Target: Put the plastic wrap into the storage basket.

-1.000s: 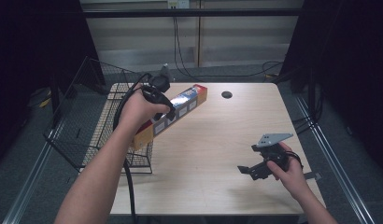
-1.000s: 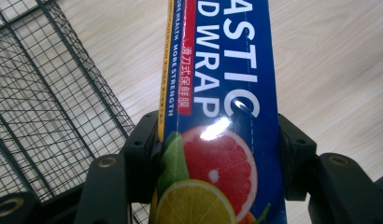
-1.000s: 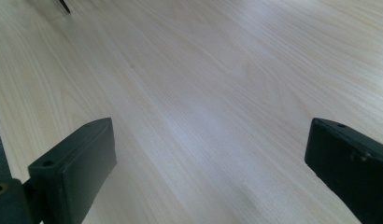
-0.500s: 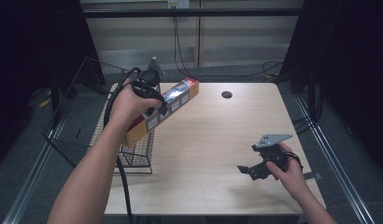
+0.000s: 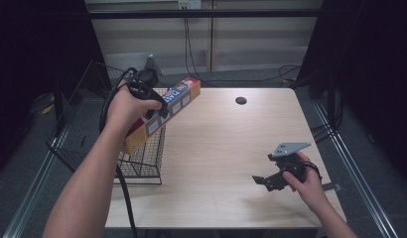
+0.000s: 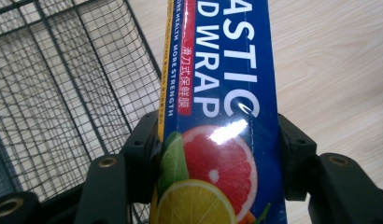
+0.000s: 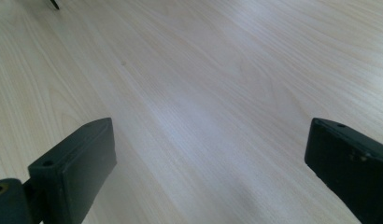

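Nearest the person, the right gripper (image 5: 263,181) rests low over the table (image 5: 226,148) at its near right, jaws spread wide with nothing but bare wood between them. Farther off to the left, the left gripper (image 5: 159,106) is clamped across a long plastic wrap box (image 5: 164,111), its two jaws pressing flat on the narrow sides of the carton. The box hangs tilted in the air above the table's left edge, its lower end over the wire basket (image 5: 92,144) and its upper end pointing out over the tabletop. Judging by its look, the box is light, stiff cardboard with a glossy printed skin (image 6: 217,93), so it should keep its shape but could slip or pivot in the jaws. The grip sits around the middle of its length, which seems a sound place: it balances both ends. Squeezing harder would likely dent the thin walls.
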Motion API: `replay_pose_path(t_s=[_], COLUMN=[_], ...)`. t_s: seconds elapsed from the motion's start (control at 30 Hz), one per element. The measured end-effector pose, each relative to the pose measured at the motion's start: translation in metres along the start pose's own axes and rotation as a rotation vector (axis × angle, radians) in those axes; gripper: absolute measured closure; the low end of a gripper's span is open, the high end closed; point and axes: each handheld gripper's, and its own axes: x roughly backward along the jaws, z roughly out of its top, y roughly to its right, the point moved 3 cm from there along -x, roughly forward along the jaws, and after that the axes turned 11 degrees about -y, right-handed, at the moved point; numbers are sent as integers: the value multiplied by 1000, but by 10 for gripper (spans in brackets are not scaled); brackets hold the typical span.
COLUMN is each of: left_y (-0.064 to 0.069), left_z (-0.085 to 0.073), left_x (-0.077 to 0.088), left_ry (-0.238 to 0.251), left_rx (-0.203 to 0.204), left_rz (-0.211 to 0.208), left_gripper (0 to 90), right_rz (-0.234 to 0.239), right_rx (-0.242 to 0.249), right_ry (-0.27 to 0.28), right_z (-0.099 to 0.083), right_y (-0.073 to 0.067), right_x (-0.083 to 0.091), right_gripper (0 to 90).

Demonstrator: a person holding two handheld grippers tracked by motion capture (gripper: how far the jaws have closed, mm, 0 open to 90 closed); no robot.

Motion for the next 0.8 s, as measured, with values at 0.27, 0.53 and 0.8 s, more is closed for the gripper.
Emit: replay_pose_path(t_s=[0.27,0.53,0.8], left_y=[-13,-25,-32], left_z=[-5,-12,-15], left_x=[6,13,18], left_ry=[5,5,15], left_rx=[38,65,91], left_rz=[13,10,22], left_gripper=[442,441,442], right_rz=[7,7,4], right_rx=[0,-2,-1], right_ry=[-6,-9,-10], right_z=[0,0,0], right_y=[0,0,-1], right_x=[0,0,-1], right_gripper=[17,17,17])
